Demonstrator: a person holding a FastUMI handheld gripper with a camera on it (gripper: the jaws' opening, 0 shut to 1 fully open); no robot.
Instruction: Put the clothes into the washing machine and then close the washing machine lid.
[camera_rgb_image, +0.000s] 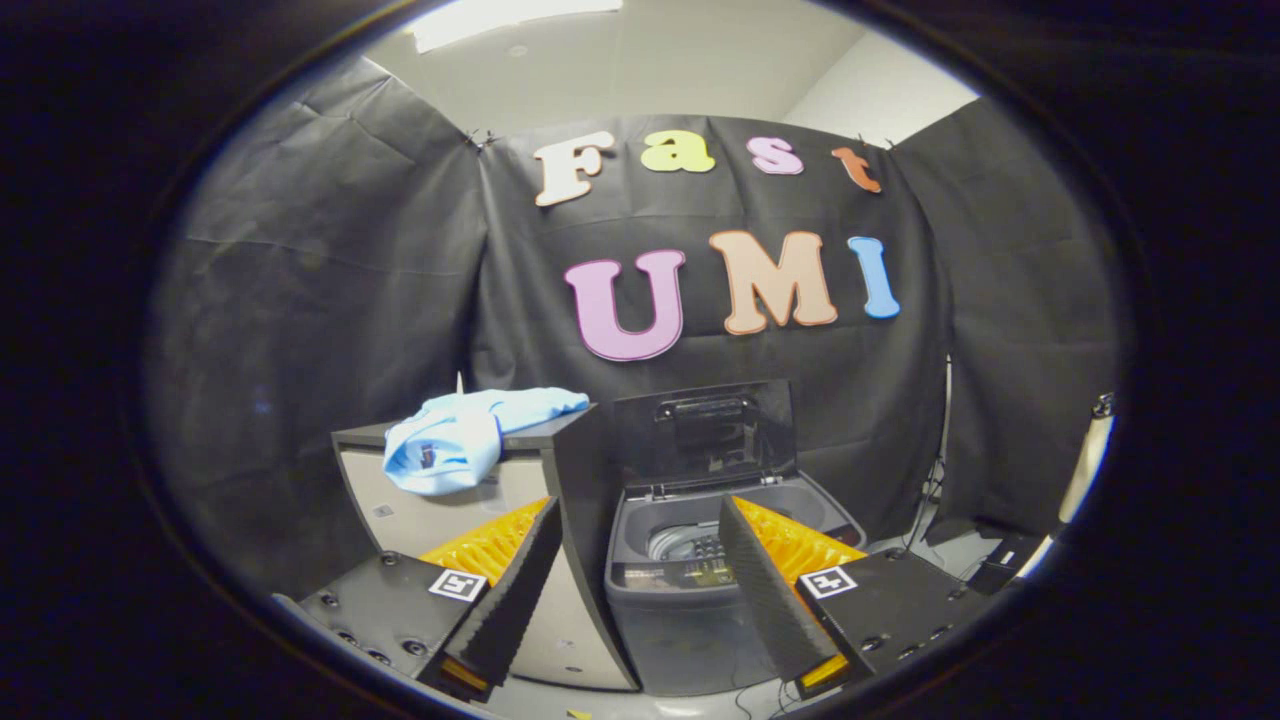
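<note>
The hand-held gripper (632, 590) is seen at the bottom centre of the frame with its two fingers spread wide apart; nothing is held between them. The inner faces of the fingers are lined with ridged, ribbed padding, and a small square black-and-white marker is fixed on top of each finger body.

Beyond the fingers, in the lower middle of the frame, a dark grey plastic top-loading washing machine (690, 610) is seen, partly framed by the gap between them. Its dark, glossy rectangular lid (705, 432) is raised upright against the black cloth wall, and the round metal drum (672, 540) is exposed below it.

To the left of the machine, a boxy cabinet with a dark top and pale front panels (440, 520) is placed just beside it. On the cabinet's top, in the middle left of the frame, a crumpled light blue soft fabric garment (460, 440) is laid, one fold of it drooping over the front edge. The garment is well ahead of the left finger and untouched.
</note>
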